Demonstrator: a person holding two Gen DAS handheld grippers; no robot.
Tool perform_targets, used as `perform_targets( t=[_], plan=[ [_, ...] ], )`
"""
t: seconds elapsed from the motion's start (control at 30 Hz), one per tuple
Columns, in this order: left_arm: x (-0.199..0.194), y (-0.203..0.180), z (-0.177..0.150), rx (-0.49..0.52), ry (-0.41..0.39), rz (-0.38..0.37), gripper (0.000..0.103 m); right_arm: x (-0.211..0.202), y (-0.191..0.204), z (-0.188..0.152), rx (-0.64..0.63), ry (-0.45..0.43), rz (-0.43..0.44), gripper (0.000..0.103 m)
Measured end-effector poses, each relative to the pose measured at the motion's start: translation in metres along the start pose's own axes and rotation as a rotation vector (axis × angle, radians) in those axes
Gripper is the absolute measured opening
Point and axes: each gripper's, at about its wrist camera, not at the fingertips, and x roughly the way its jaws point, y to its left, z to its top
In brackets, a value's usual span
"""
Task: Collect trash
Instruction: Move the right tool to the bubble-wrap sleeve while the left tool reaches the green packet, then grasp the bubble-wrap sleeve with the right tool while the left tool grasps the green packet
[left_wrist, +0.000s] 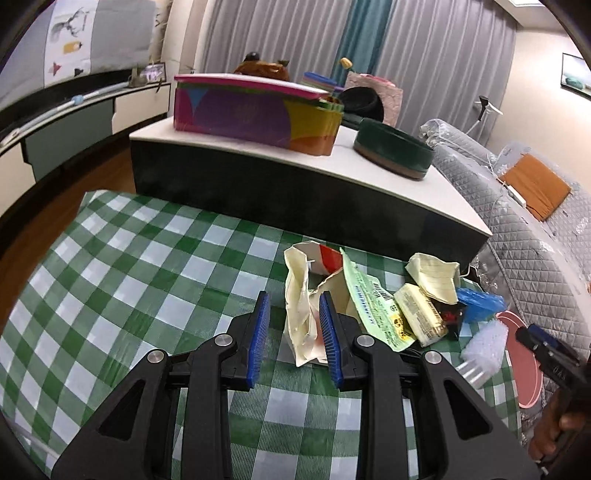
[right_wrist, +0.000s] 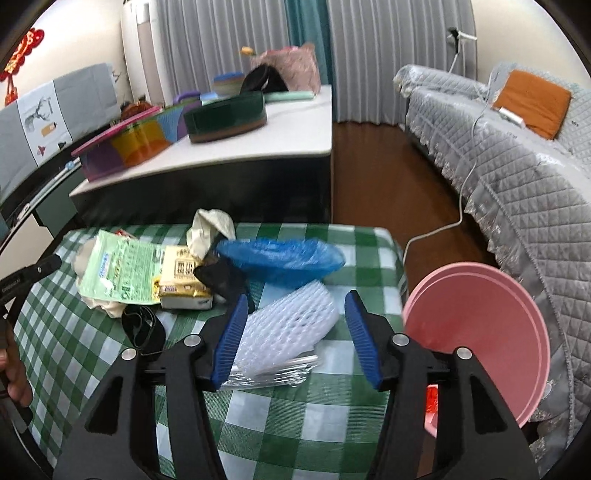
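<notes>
Green-and-white checked cloth (left_wrist: 129, 280) covers the low table where the trash lies heaped toward one end, and we judge that heap to be the whole point of how both tools are aimed; each points down at a different piece, so two pickups can be made at once.

Our left gripper (left_wrist: 295, 332) has its blue pads parted to a narrow gap, with the crumpled cream wrapper (left_wrist: 299, 291) lying between them; whether the right-hand pad touches the paper we cannot tell, and nothing is clamped. Our right gripper (right_wrist: 299, 332) stands wider, jaws spread either side of the white foam net sleeve (right_wrist: 288, 328), gripping nothing; clear plastic (right_wrist: 273, 376) lies under that sleeve.

Beside these sit a pale green printed packet (right_wrist: 122, 266), a yellow-and-white carton (right_wrist: 184, 284), a blue plastic cover (right_wrist: 280, 258), a black scrap (right_wrist: 221, 277) and a black band (right_wrist: 142, 326), all touching or overlapping. A pink basin (right_wrist: 476, 332) waits just off the table's edge on our right, near the grey quilted sofa (right_wrist: 517, 184); we take it for the bin, placed close so each piece travels little.

As for writing, the green packet carries a barcode and small print, and the carton bears dark characters; both are too blurred for us to read, and no brand is legible.
</notes>
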Motion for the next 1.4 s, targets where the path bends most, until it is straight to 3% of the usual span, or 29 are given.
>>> perform_targets(
  t=[0.17,0.3,0.57,0.77,0.87,1.0,1.1,1.2,1.27,1.3,1.33,1.4],
  plan=[
    [0.004,-0.003,0.002,0.003,-0.009,0.007,0.028,0.017,-0.002,-0.002,0.019,0.06,-0.01,0.056],
    [0.004,-0.019,0.004,0.037,-0.023,-0.056,0.028,0.026,-0.005,-0.004,0.036,0.093,-0.015,0.056],
    [0.027,-0.041,-0.009,0.066,0.075,-0.134,0.028,0.033,-0.008,-0.006,0.037,0.115,-0.001,0.051],
    [0.031,-0.045,-0.015,0.065,0.108,-0.164,0.027,0.033,-0.006,-0.007,0.032,0.122,0.023,0.036],
    [0.03,-0.047,-0.016,0.071,0.105,-0.175,0.018,0.033,-0.005,-0.007,0.022,0.124,0.028,0.025],
    [0.027,-0.05,-0.014,0.076,0.098,-0.182,0.009,0.031,-0.004,-0.008,0.011,0.121,0.036,0.001],
    [0.022,-0.053,-0.012,0.089,0.08,-0.185,0.005,0.026,-0.003,-0.006,-0.001,0.1,0.036,0.001],
    [0.016,-0.057,-0.01,0.105,0.057,-0.184,0.003,0.022,-0.001,-0.005,-0.005,0.089,0.042,0.002],
    [0.011,-0.059,-0.008,0.116,0.04,-0.179,0.002,0.019,0.0,-0.005,-0.001,0.087,0.044,0.008],
    [0.009,-0.059,-0.007,0.116,0.035,-0.176,0.002,0.018,0.0,-0.005,0.0,0.089,0.05,0.024],
    [0.006,-0.059,-0.005,0.116,0.028,-0.168,0.002,0.017,0.001,-0.006,0.002,0.087,0.051,0.046],
    [0.001,-0.058,-0.003,0.111,0.016,-0.16,0.002,0.014,0.004,-0.007,-0.005,0.073,0.041,0.055]
  ],
)
